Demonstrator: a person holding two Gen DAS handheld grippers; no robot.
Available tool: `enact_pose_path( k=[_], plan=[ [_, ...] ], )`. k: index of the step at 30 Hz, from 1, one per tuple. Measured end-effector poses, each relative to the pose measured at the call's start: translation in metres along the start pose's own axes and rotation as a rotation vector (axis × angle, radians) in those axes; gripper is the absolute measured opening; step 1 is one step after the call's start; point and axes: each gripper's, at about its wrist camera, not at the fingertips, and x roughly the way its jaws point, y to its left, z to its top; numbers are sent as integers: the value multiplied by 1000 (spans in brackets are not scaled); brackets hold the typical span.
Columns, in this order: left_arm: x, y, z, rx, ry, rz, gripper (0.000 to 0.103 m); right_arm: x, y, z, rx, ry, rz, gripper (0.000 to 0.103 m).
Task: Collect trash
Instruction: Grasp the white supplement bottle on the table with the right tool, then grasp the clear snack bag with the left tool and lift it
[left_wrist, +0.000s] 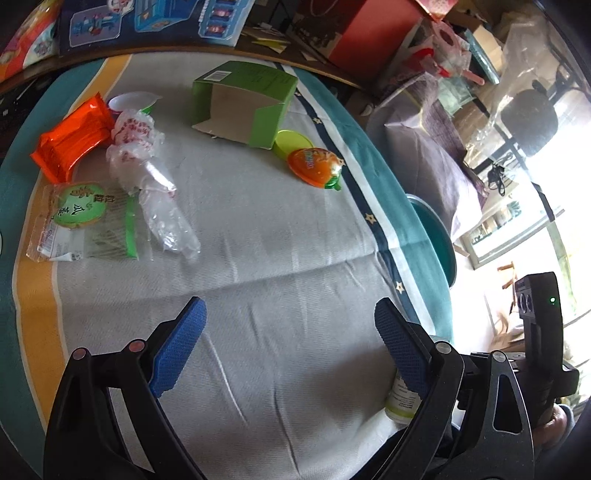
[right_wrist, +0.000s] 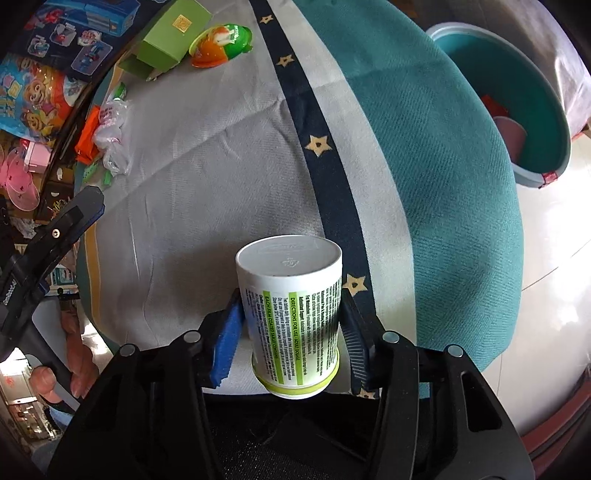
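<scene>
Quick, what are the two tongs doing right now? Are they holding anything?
Left tongs: open, holding nothing, above the tablecloth.
Right tongs: closed on the white bottle with the green label.

White bottle (right_wrist: 295, 317) label: "DIRECTIONS FOR USE – ADULT DOSAGE", "EACH FILM COATED TABLET CONTAINS"; smaller print unreadable. Clear packet (left_wrist: 79, 221) green sticker: Chinese characters.

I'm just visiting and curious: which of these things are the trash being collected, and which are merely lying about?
Part of the job:
- white bottle, clamped in the right hand-held gripper
- teal bin
- green carton
- orange wrapper
- crumpled clear plastic
- orange cup lid

Just lying about:
- striped tablecloth
- toy boxes
- red box
</scene>
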Motion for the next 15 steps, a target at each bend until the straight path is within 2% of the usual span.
enact_pose_path(
  k=[8, 12, 15],
  plan=[
    [-4, 20, 11, -46, -9, 38, 93, -14, 2, 28, -4, -56, 29, 48],
    [-2, 21, 20, -30, -7, 72, 93, -17, 0, 43, 5, -68, 50, 48],
    [-9, 26, 28, -30, -35, 101, 93, -18, 0, 51, 4, -72, 58, 48]
  ],
)
